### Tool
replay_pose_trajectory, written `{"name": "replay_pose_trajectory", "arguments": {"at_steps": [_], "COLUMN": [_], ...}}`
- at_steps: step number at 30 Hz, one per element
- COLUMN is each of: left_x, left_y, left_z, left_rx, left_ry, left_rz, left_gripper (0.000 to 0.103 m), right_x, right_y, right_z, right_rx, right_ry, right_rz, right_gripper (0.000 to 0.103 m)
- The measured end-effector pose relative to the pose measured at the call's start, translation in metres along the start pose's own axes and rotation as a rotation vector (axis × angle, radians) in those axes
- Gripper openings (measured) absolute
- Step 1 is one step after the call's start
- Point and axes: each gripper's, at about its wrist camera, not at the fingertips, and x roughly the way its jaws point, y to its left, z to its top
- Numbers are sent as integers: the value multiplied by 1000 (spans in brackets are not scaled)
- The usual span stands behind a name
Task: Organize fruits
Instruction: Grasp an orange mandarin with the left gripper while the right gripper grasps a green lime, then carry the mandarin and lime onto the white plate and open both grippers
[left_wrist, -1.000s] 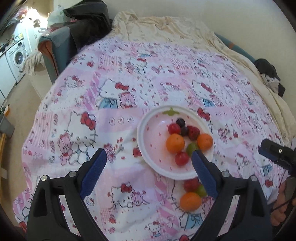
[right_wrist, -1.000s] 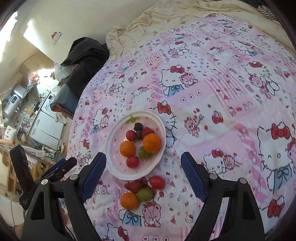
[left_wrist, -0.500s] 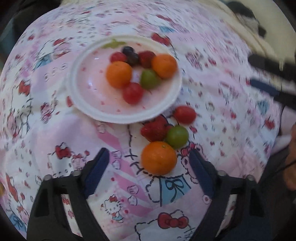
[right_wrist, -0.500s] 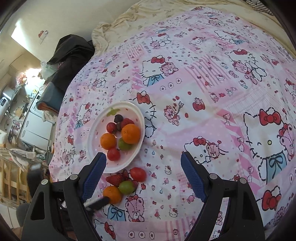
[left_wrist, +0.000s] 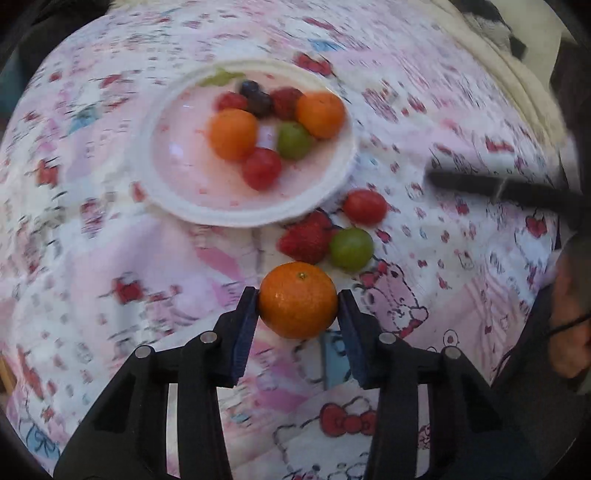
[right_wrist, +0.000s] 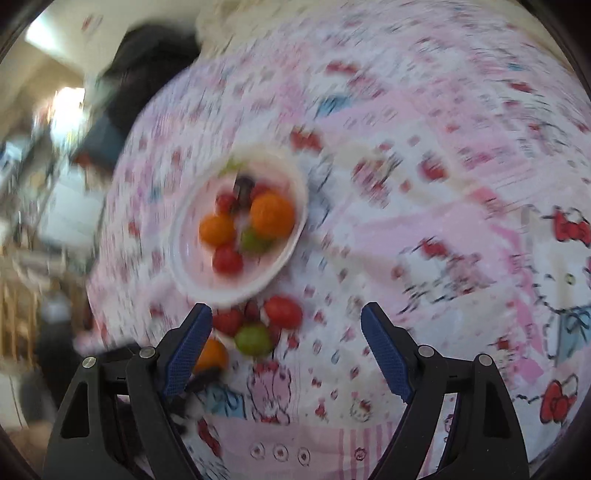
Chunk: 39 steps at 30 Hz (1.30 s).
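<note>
Left gripper (left_wrist: 297, 301) has dropped, jaws now clamping the orange (left_wrist: 297, 300) above the patterned bedspread (left_wrist: 424, 110); right gripper (right_wrist: 286, 347) jaws spread.

bedspread (left_wrist: 155, 280): pink and white patchwork, printed with white cartoon cats, red bows, small red hearts, pale blue patches
plate (left_wrist: 166, 192): white rim, pale pink inside, a green mark at the far edge
held mandarin (left_wrist: 297, 300): bright orange, a small green stem dot
strawberry (left_wrist: 304, 240): red
grape (left_wrist: 351, 248): green
tomato (left_wrist: 365, 207): red
fruit on the plate: two orange, one green, reds, two dark purple
finger pads (left_wrist: 245, 325): dark blue, on black frames
right gripper (right_wrist: 286, 323): black, blue textured pads
</note>
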Motion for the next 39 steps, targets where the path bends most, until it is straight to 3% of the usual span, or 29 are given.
{"name": "replay_pose_trajectory", "arguments": {"at_steps": [2,4,10,17,19,21,31,36,39], "left_x": [-16,-29,-57,-58,-57,-57,-54,-58,-66], "left_y": [15,31,75,82,83,83,79,83,88], "left_z": [-1,-3,-8,-1,-1,-1,0,0,7], "left_rx": [-67,-127,-302,-345,-346,-344,-332,-341,-347], "left_ry": [-36,-70,-157,-187,-185,-186,-203,-221,-241], "left_rz": [30,62,76,83,80,82,102,112,106], "left_gripper": [39,39,39,39,39,39,39,39,39], "right_x": [14,27,58,77,78,77,45,11,-8], "right_y": [12,23,51,61,62,61,50,41,36], "right_z": [-8,-16,-30,-28,-28,-28,-27,-12,3], "right_rx": [-76,-144,-304,-347,-353,-359,-260,-171,-116], "right_ry": [50,88,153,161,159,156,116,7,-61], "right_rz": [-41,-70,-110,-125,-131,-134,0,78,178], "right_gripper": [82,64,51,46,37,34,34,34,34]}}
